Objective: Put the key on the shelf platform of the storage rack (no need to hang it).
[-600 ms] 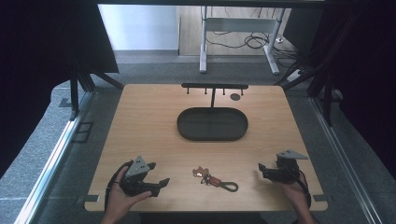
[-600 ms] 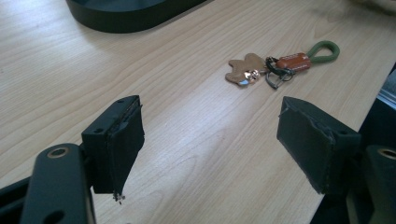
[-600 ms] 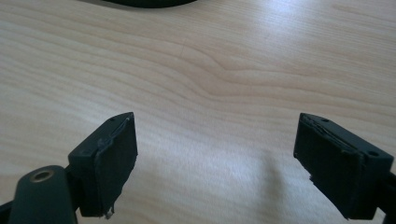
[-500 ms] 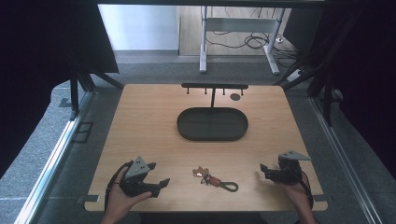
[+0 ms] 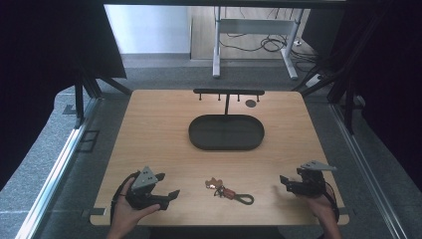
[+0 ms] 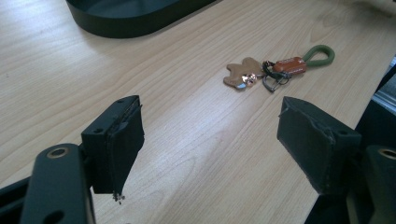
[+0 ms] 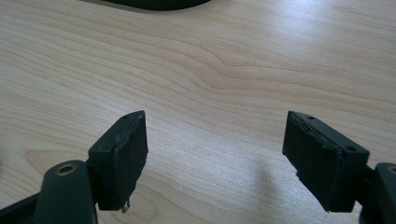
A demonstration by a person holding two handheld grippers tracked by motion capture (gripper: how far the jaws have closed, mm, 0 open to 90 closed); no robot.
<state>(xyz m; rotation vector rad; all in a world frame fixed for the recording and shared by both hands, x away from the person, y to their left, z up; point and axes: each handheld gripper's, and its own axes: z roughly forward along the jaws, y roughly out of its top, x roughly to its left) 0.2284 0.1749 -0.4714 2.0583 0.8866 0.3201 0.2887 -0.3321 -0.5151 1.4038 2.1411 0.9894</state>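
A: Item one, surroundings?

B: Light wooden worktop [image 5: 149, 129], square, grain visible. At its centre-far part, a dark oval tray [image 5: 226, 132], shallow-walled. Just behind the tray, a black T-shaped stand [image 5: 228, 94] with small pegs hanging under its crossbar. Beside the stand's right end, a small dark round disc [image 5: 251, 103]; too small to say what it is. Beyond the worktop, grey floor, a white table frame [image 5: 254, 45] and loose cables [image 5: 268, 44].

A: Item two, the main thing?

B: Keyring bundle [image 5: 229, 191], lying flat on the near-centre worktop, between the two grippers and apart from both. Parts, from the left gripper view: a tan bear-shaped tag [image 6: 241, 73], a dark metal clip, an orange-brown sleeve, an olive green cord loop [image 6: 320, 53]. Nothing lies between it and either gripper.

A: Item three, grippers?

B: Left gripper [image 5: 164, 195], held in a hand [image 5: 128, 211] at the near-left corner, jaws spread wide, nothing between them; keyring ahead and to the right in its own view. Right gripper [image 5: 284, 183], held in a hand [image 5: 321, 206] at the near-right, jaws likewise spread wide over bare wood, empty.
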